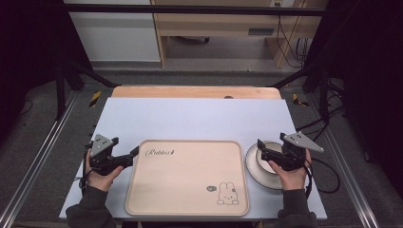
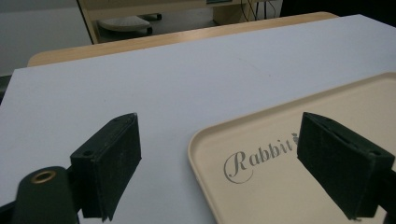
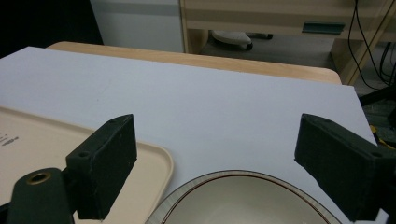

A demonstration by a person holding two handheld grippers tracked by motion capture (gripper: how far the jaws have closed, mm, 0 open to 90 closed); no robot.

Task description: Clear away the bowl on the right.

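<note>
A beige tray point(image 1: 187, 176) printed with "Rabbit" lettering and a rabbit drawing lies at the middle of the white table top. My left gripper point(image 1: 128, 156) is held at the tray's left edge, open, its jaws straddling the tray's near-left corner point(image 2: 205, 140) with nothing between them. To the right of the tray sits a cream bowl point(image 1: 268, 153) on a grey-rimmed plate point(image 1: 254, 170). Over that bowl hovers my right gripper point(image 1: 262, 151), jaws wide apart and empty; the bowl's brown-lined rim point(image 3: 243, 179) lies below them.
The white board point(image 1: 190, 116) covers a wooden table point(image 1: 195, 91) whose far edge shows beyond it. Black frame posts stand at both sides, and cables point(image 1: 328, 175) trail on the right. A wooden desk stands on the floor behind.
</note>
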